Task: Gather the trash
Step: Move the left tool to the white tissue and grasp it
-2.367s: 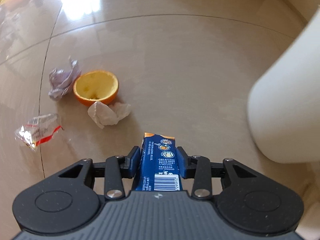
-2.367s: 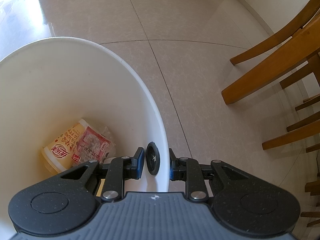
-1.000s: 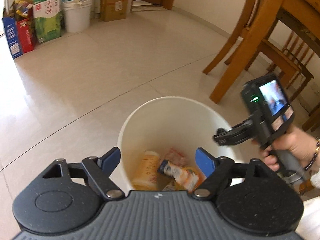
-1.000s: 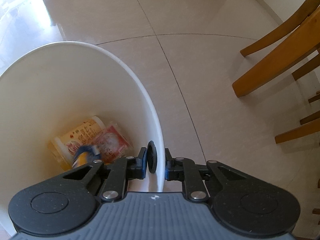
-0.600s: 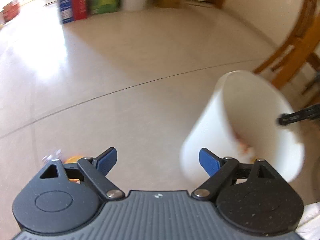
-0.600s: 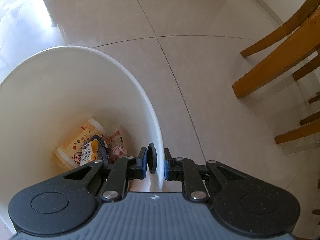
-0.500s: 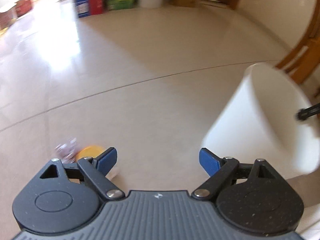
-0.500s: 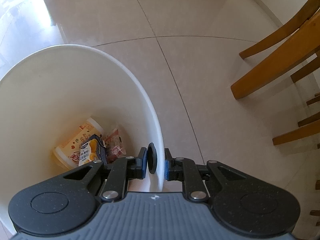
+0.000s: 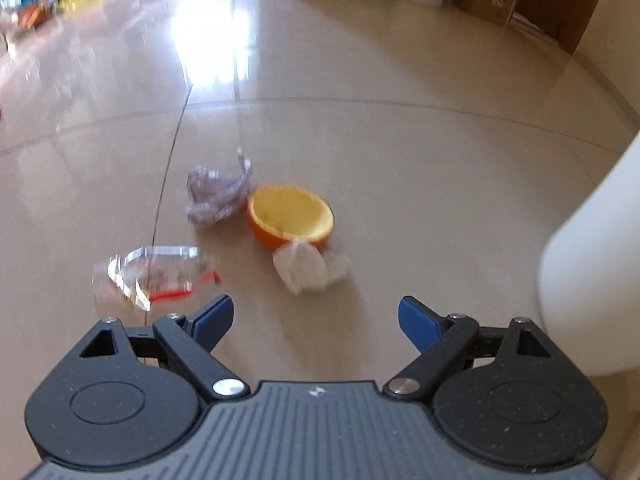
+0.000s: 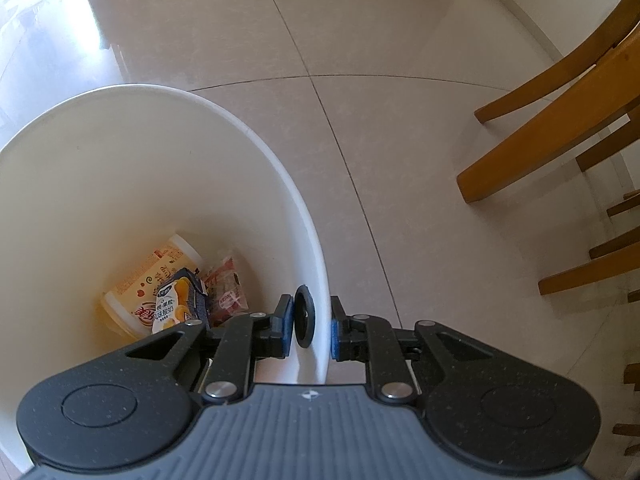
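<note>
The left gripper [image 9: 316,318] gapes wide and empty above the floor, short of the orange peel half [image 9: 290,215]; a white tissue [image 9: 310,266] touches the peel's near side. The right gripper [image 10: 308,322] pinches the white bin [image 10: 256,152] by its rim.

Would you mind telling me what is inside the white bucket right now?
Inside the white bucket lie a yellow cup, a blue drink carton and a red wrapper. The right gripper hides the nearest bottom.
</note>
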The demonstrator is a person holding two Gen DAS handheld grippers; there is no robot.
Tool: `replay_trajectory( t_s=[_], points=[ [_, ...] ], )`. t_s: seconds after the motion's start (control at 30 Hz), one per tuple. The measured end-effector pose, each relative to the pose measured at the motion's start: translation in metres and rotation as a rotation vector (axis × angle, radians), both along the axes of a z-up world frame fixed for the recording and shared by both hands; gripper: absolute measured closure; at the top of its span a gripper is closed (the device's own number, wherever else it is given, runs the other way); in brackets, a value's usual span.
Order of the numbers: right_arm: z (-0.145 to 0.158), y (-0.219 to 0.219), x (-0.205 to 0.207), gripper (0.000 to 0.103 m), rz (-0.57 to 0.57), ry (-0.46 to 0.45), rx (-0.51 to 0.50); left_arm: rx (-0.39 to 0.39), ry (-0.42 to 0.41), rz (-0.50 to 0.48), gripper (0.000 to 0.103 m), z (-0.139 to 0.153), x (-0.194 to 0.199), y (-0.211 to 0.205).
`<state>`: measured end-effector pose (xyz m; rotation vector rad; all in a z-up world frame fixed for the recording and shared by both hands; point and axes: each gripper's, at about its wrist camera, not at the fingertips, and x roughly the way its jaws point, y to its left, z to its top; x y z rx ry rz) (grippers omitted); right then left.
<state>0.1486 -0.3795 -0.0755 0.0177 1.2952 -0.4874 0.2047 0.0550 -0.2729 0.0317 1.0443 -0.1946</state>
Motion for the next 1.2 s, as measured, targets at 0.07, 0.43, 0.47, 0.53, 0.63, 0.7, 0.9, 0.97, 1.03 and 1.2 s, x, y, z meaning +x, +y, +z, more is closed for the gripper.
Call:
replay_trajectory(
  t_s=[0.07,0.43,0.47,0.53,0.63,0.7,0.9,0.97,1.03,1.2],
  points=[
    [0.0,0.0,0.0,0.082,-0.001,-0.001,-0.002,0.016,-0.044,-0.012,0.014,-0.008,0.009,-0.007],
    [0.0,0.0,0.001,0.082,0.0,-0.002,-0.006,0.075,-0.041,0.03,0.025,-0.069,0.04,-0.03],
    [0.0,0.0,0.001,0.082,0.0,-0.002,-0.006,0.08,-0.04,0.034,0.027,-0.071,0.041,-0.031],
    [0.0,0.0,0.001,0.082,0.001,-0.001,-0.005,0.09,-0.035,0.045,0.028,-0.076,0.043,-0.03],
    [0.001,-0.001,0.001,0.082,-0.001,-0.002,-0.004,0.08,-0.041,0.053,0.032,-0.078,0.044,-0.03],
    [0.001,-0.001,0.001,0.082,-0.002,-0.003,-0.004,0.078,-0.035,0.051,0.038,-0.08,0.047,-0.031],
    [0.001,-0.001,0.002,0.082,-0.008,0.0,-0.004,0.073,-0.016,0.053,0.056,-0.081,0.049,-0.031],
    [0.001,0.0,0.001,0.082,-0.005,-0.001,-0.007,0.062,-0.012,0.062,0.059,-0.084,0.052,-0.03],
    [0.001,0.0,0.001,0.082,-0.004,0.0,-0.01,0.063,-0.004,0.055,0.065,-0.086,0.055,-0.026],
    [0.0,0.001,0.002,0.082,-0.01,0.002,-0.012,0.046,0.019,0.051,0.071,-0.082,0.053,-0.019]
  ],
)
